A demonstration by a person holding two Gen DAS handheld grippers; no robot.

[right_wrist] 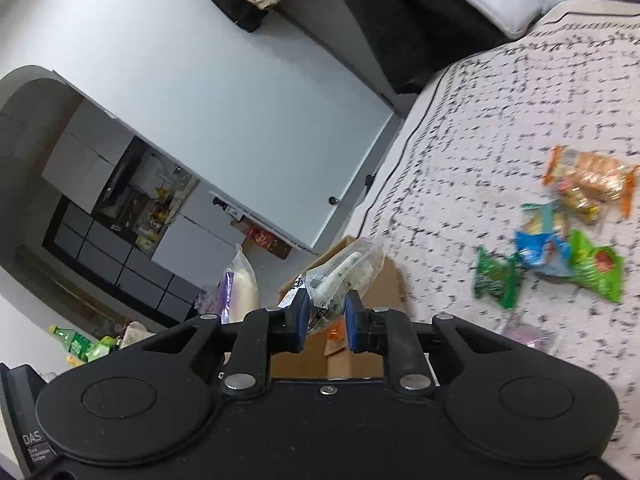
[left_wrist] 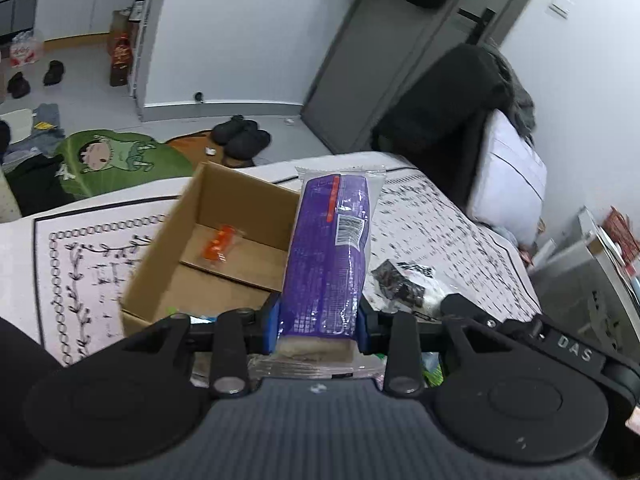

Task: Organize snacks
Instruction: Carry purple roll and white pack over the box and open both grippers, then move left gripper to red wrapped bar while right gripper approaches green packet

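Clamped between the blue pads of the left gripper (left_wrist: 318, 326), a purple snack pack (left_wrist: 328, 252) stands upright, its clear sealed end pointing away from the camera. Just left of it sits an open cardboard box (left_wrist: 168, 280) on the patterned bedspread (left_wrist: 440, 220), with 1 orange packet (left_wrist: 218, 245) on the box floor. A dark-and-white wrapped snack (left_wrist: 404, 282) lies on the bedspread to the right of the pack.

From the right wrist view, the right gripper (right_wrist: 325, 318) pinches a clear bag (right_wrist: 344, 268) with pale contents, held over the cardboard box (right_wrist: 360, 356). Green, blue and orange snack bags (right_wrist: 560, 240) lie scattered on the bedspread (right_wrist: 500, 120) well to the right, blurred.
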